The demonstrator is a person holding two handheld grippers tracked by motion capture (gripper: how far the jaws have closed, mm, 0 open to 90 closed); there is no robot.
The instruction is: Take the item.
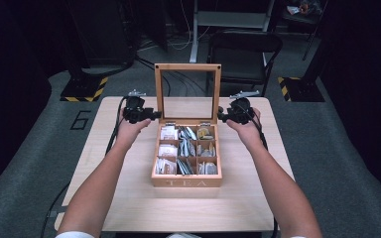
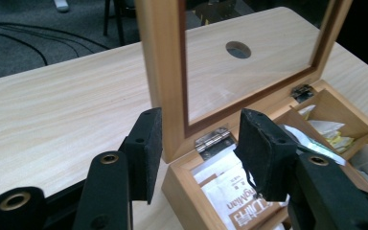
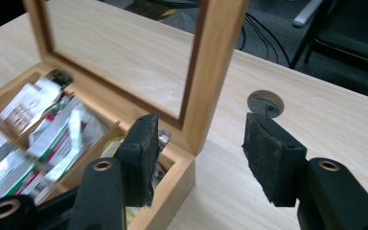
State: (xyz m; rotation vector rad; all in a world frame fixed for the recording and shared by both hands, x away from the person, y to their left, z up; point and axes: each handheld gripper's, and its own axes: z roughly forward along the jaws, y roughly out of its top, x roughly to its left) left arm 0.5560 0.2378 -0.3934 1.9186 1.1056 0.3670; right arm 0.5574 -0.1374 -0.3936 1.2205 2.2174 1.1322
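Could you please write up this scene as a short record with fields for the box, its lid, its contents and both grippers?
Box: wooden tea box on a light wooden table, lettered TEA on the front.
Lid: glass-paned lid raised upright on its hinges.
Contents: tea packets in a grid of compartments.
Left gripper: at the lid's left edge near the hinge, jaws open astride the frame, pads apart from it.
Right gripper: at the lid's right edge, jaws open astride the frame, pads not touching.
Background: dark chair beyond the table.
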